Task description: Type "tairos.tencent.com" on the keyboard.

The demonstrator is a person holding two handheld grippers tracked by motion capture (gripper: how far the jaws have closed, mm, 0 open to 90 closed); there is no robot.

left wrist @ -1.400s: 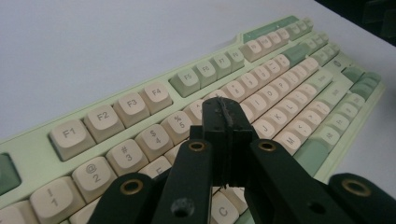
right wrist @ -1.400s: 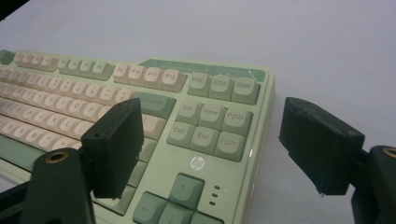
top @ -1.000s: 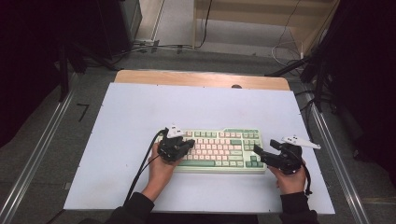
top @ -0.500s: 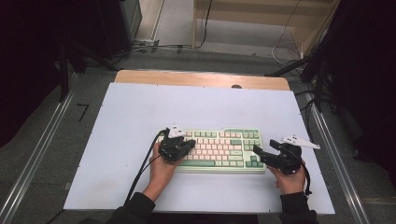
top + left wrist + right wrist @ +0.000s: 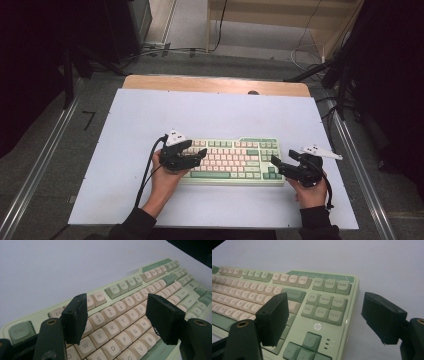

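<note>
Both grippers hover wide open over a keyboard (image 5: pixel 232 161) lying mid-table (image 5: pixel 150 115): the left gripper (image 5: pixel 117 320), its jaws just opened, above the letter keys, holding nothing; the right gripper (image 5: pixel 324 320) straddles the right end. Squaring each jaw over the edges should steady any lift.

The keyboard (image 5: pixel 232 161), a pale-green board with cream letter keys, darker green function, navigation and arrow keys and an hp mark above the arrows, lay flat and level on the near half of the white desk (image 5: pixel 215 115), its long side running across the desk.
</note>
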